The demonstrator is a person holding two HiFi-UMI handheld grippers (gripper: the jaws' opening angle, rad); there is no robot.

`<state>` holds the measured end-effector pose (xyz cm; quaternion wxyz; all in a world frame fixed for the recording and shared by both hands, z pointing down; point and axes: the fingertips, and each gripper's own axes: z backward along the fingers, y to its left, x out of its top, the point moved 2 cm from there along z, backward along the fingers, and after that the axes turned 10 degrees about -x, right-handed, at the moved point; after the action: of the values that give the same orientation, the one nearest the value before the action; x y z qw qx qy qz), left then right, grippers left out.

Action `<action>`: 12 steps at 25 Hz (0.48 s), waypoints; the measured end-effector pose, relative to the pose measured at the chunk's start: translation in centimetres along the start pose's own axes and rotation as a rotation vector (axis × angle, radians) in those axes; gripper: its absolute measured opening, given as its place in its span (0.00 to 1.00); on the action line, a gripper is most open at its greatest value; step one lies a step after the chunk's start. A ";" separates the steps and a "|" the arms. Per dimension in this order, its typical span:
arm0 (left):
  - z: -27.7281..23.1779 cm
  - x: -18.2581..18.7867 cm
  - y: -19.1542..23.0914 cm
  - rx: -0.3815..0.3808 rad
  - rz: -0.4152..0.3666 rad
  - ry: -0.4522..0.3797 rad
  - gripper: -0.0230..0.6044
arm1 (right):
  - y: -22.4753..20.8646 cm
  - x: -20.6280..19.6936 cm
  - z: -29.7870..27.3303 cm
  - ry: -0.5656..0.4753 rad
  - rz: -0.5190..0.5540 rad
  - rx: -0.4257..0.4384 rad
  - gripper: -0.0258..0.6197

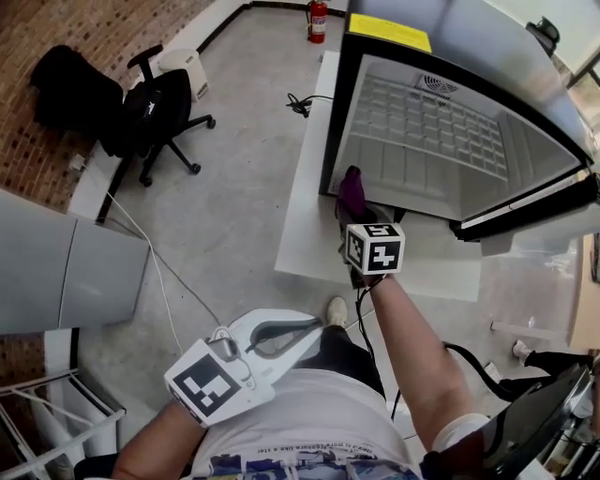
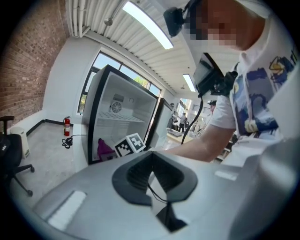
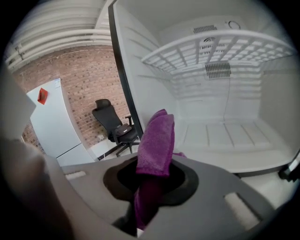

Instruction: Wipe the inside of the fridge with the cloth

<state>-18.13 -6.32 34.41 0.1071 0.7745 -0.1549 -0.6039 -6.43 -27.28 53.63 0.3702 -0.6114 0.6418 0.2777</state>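
The fridge (image 1: 450, 122) stands open with a bare white inside (image 3: 225, 136) and a wire shelf (image 3: 211, 49) high up. A purple cloth (image 1: 352, 192) sticks up from my right gripper (image 1: 354, 214), which is shut on it at the fridge's lower left front edge. In the right gripper view the cloth (image 3: 157, 140) rises from the jaws of that gripper (image 3: 151, 180), in front of the fridge floor. My left gripper (image 1: 286, 336) hangs low near the person's body, away from the fridge, its jaws (image 2: 151, 176) shut on nothing. From there the cloth (image 2: 104, 149) shows small at the fridge opening (image 2: 122, 117).
The fridge stands on a white platform (image 1: 305, 197). A black office chair (image 1: 155, 112) is at the left, a red fire extinguisher (image 1: 318, 21) by the far wall, a coiled cable (image 1: 300, 103) on the floor. A grey cabinet (image 1: 66, 272) is at the near left.
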 end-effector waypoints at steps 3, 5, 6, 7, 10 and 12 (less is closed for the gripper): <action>-0.1 0.0 -1.1 -0.065 -0.036 0.002 0.04 | -1.7 0.8 3.9 -0.049 0.004 -0.058 0.14; -0.2 0.0 -2.1 -0.113 -0.058 -0.004 0.04 | -3.2 1.4 7.1 -0.084 0.001 -0.107 0.14; -0.3 0.0 -2.5 -0.136 -0.068 -0.006 0.04 | -4.0 1.7 8.7 -0.101 0.000 -0.131 0.14; -0.4 0.0 -2.9 -0.159 -0.077 -0.005 0.04 | -4.9 2.0 10.4 -0.117 -0.001 -0.155 0.14; -1.3 -0.3 -4.3 -0.231 -0.109 -0.003 0.04 | -7.4 2.9 16.2 -0.172 0.003 -0.235 0.14; -2.0 -0.4 -5.3 -0.274 -0.129 -0.004 0.04 | -8.9 3.4 20.2 -0.212 0.016 -0.283 0.14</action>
<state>-15.70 -1.28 33.34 0.1722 0.7599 -0.0212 -0.6264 5.17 -13.76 40.18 0.3436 -0.6198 0.5585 0.4312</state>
